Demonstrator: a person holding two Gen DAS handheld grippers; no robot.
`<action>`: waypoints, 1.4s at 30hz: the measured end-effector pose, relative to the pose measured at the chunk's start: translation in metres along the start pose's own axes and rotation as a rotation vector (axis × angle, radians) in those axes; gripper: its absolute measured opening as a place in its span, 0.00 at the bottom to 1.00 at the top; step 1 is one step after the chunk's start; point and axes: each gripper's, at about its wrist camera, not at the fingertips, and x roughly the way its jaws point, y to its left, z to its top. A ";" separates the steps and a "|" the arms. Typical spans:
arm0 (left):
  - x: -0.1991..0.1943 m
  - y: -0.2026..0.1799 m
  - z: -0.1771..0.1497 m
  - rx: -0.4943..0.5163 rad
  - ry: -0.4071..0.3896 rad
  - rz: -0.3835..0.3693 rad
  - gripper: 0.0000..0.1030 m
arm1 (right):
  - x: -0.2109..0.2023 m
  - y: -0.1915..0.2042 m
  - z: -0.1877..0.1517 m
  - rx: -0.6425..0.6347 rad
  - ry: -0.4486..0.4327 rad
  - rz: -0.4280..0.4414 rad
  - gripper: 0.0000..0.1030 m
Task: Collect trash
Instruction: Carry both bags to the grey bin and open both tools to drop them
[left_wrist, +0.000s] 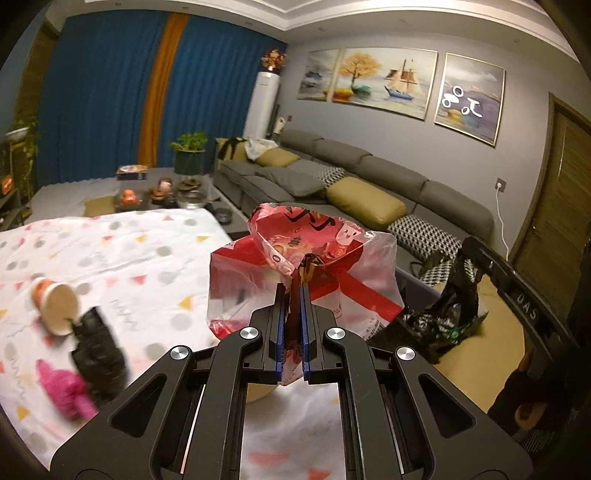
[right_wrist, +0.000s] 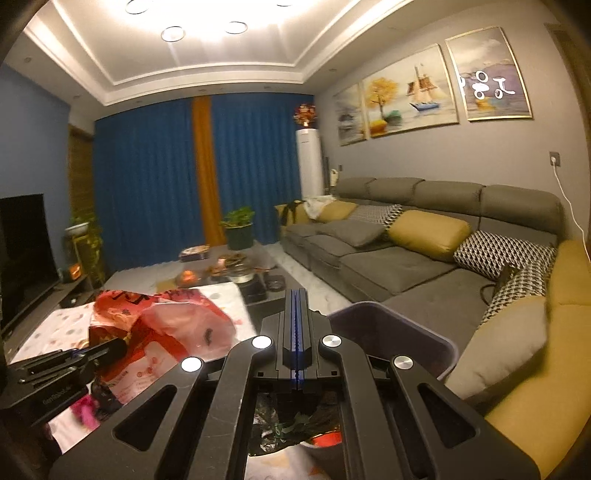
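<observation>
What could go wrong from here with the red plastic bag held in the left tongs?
1. The left tongs pinch only a bunched edge of the red plastic bag; the thin film could slip out or tear.
2. The bag balloons wide beside the purple bin, which already holds a black bag, so it may catch on the rim or spill over.
3. The paper cup lying on the tablecloth could be overlooked.

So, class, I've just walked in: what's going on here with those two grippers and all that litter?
A person is clearing trash with two handheld grippers. The left gripper is shut on a crinkled red-and-white printed plastic bag, held up beside the cloth-covered table. The right gripper is shut and empty, above a grey plastic bin with a crumpled black plastic bag at it. A tipped paper cup and a pink scrap lie on the table.
</observation>
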 end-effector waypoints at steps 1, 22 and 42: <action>0.005 -0.004 0.001 0.000 0.002 -0.002 0.06 | 0.003 -0.003 -0.002 0.005 0.005 -0.002 0.01; 0.104 -0.045 -0.009 0.023 0.110 -0.048 0.06 | 0.044 -0.039 -0.032 0.050 0.118 -0.040 0.01; 0.130 -0.068 -0.022 0.033 0.179 -0.132 0.07 | 0.037 -0.056 -0.048 0.095 0.157 -0.058 0.01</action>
